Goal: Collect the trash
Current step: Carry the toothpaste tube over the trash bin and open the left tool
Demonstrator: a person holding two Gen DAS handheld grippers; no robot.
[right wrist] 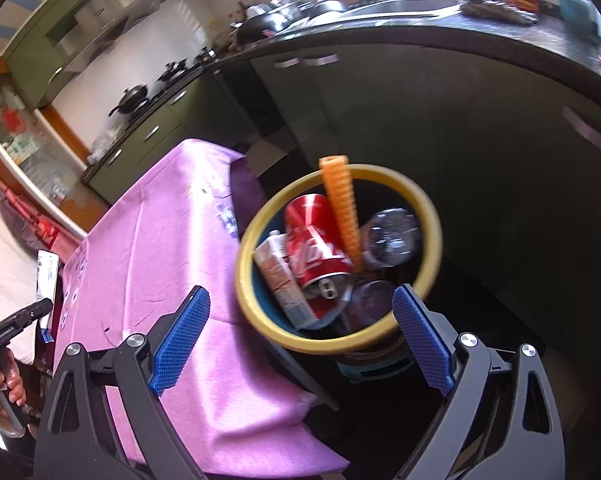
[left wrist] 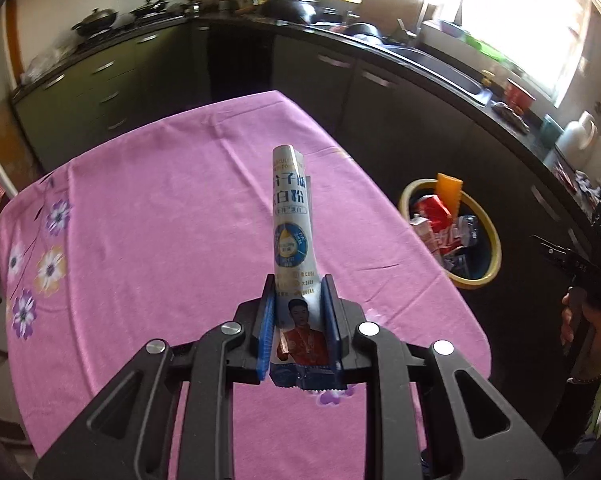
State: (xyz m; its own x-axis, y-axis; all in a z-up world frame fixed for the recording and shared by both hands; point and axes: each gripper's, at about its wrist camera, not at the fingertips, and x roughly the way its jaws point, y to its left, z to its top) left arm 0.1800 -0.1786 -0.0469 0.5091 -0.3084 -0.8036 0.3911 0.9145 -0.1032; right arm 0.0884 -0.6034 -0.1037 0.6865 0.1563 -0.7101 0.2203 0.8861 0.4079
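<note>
a white-and-blue powder sachet (left wrist: 291,236) stands upright, its lower part clamped between the blue-padded fingers of the left gripper (left wrist: 299,316), held above the pink flowered cloth (left wrist: 172,208) that covers the bench. off the bench's right edge sits a yellow-rimmed trash bin (right wrist: 422,208) on the floor, holding a red cola can (right wrist: 314,240), a small carton (right wrist: 278,276), clear plastic bottles (right wrist: 392,236) and an orange ridged strip (right wrist: 342,208) that leans on the rim. the right gripper (right wrist: 300,338) hovers over the bin, fingers wide apart and holding nothing.

white-blue sachet (left wrist: 291,240) clamped upright, yellow-rimmed bin (right wrist: 428,216) holding cans
</note>
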